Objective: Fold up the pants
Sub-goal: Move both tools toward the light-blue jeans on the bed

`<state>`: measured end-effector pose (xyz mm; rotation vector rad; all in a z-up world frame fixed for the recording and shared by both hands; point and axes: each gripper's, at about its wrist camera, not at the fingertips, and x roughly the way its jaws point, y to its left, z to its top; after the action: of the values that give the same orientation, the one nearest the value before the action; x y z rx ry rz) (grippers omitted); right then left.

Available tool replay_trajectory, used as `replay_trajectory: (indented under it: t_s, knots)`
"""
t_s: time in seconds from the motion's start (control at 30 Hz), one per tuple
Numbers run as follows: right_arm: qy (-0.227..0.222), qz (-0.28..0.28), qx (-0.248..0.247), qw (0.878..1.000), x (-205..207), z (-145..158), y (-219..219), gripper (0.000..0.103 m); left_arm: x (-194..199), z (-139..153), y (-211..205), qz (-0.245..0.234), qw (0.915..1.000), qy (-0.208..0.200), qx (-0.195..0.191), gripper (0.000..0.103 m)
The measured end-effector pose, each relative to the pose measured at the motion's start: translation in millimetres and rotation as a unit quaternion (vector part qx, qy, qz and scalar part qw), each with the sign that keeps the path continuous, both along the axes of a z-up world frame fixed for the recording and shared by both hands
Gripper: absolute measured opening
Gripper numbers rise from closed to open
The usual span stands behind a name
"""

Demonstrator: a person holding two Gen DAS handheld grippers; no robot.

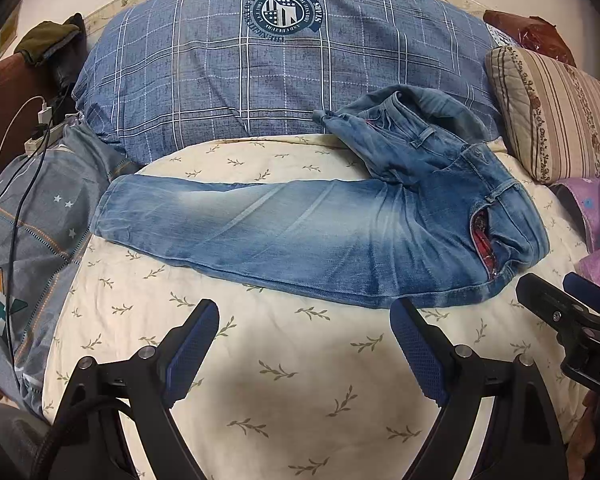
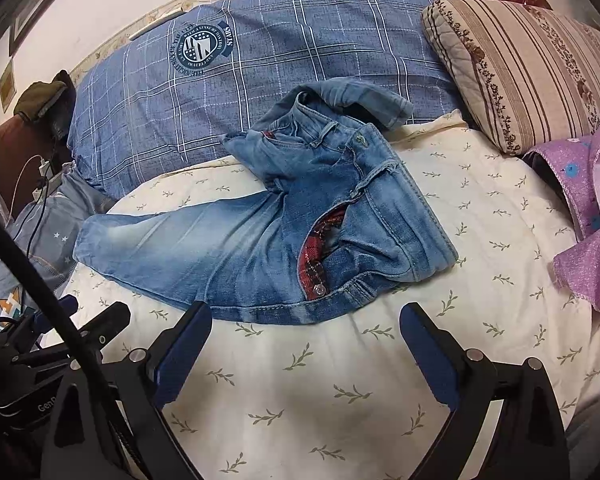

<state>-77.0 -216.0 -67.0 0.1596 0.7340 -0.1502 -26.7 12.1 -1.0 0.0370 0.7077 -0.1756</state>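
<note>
lying ahead of the left gripper (image 1: 304, 344), jaws spread and empty, the jeans (image 1: 300, 232) are stretched left to right across the bed (image 1: 300, 400). from the right gripper (image 2: 306, 344), likewise spread and empty, the waistband (image 2: 404, 200) is seen nearer.

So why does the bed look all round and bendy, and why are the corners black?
Left wrist view: the fisheye lens bows the cream leaf-print sheet into a dome and darkens the corners. A soft shadow lies between the left gripper fingers. Right wrist view: same bending, so the jeans look curved; the right gripper casts a shadow too.
</note>
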Motion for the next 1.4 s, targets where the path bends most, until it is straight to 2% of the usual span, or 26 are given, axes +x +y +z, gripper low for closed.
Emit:
replay_trajectory:
  t_s: [0.3,0.63,0.83,0.93,1.0,1.13,1.27,1.33,1.4]
  knots:
    - [0.001,0.006,0.014,1.0,0.8,0.8,-3.9,0.092,6.1,-0.7,3.5,-0.003,0.9998,0.015,-0.012,0.088]
    - [0.002,-0.026,0.07,0.997,3.2,13.2,-52.8,0.084,29.2,-2.8,20.6,-0.006,0.9959,0.061,-0.067,0.088]
    - [0.013,-0.02,0.094,0.995,32.1,38.2,-76.9,0.085,55.6,0.6,34.1,-0.016,0.9883,0.106,-0.108,0.087]
    - [0.028,-0.019,0.095,0.995,48.4,37.1,-86.9,0.085,69.1,6.8,38.0,-0.006,0.9881,0.114,-0.103,0.087]
    - [0.053,-0.026,0.101,0.993,58.6,31.9,-94.2,0.085,76.9,10.6,37.7,-0.012,0.9865,0.122,-0.108,0.087]
    - [0.075,-0.034,0.116,0.99,68.0,28.3,-104.1,0.085,88.8,10.4,33.8,-0.013,0.9832,0.136,-0.121,0.087]
    - [0.089,-0.016,0.123,0.988,84.1,33.2,-107.6,0.087,104.2,-3.1,30.0,-0.013,0.9766,0.165,-0.137,0.088]
    - [0.089,-0.005,0.11,0.99,90.3,26.7,-109.5,0.087,110.9,-15.3,27.1,-0.014,0.9699,0.187,-0.155,0.087]
    - [0.092,-0.015,0.109,0.99,88.2,13.3,-116.2,0.087,114.7,-25.1,24.8,-0.011,0.9674,0.197,-0.159,0.087]
